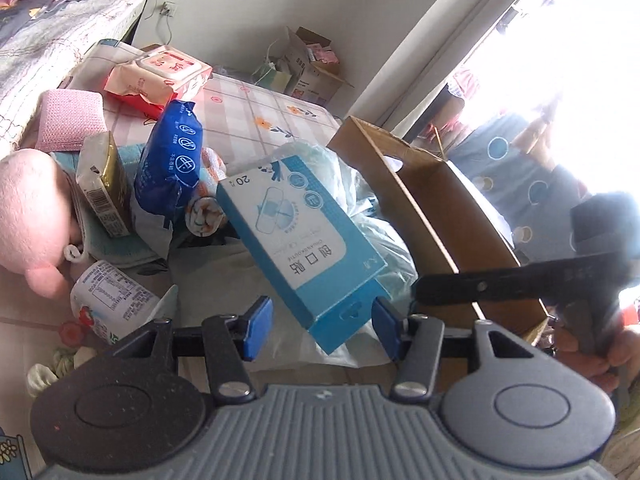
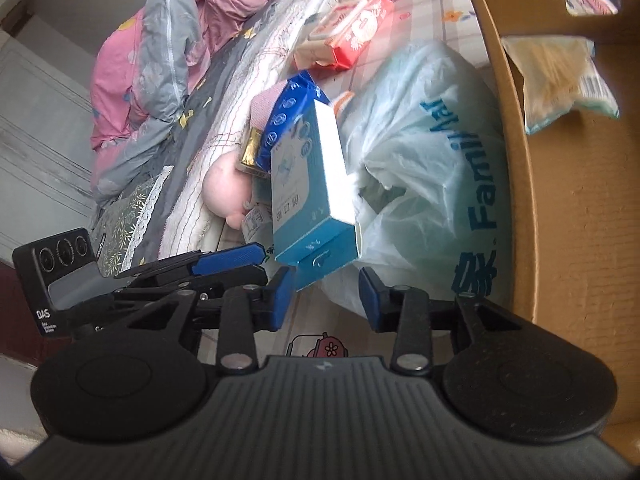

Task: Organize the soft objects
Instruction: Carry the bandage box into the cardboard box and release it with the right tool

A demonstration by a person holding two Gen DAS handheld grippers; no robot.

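Box [image 1: 296,236], light blue, white side, tilted on plastic bag [image 2: 420,152]; both hand-held grippers part-open beside box, gripping nothing.

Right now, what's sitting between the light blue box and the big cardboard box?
A crumpled white plastic bag fills that gap, touching the light blue box and lying against the cardboard box wall. The right wrist view shows it best.
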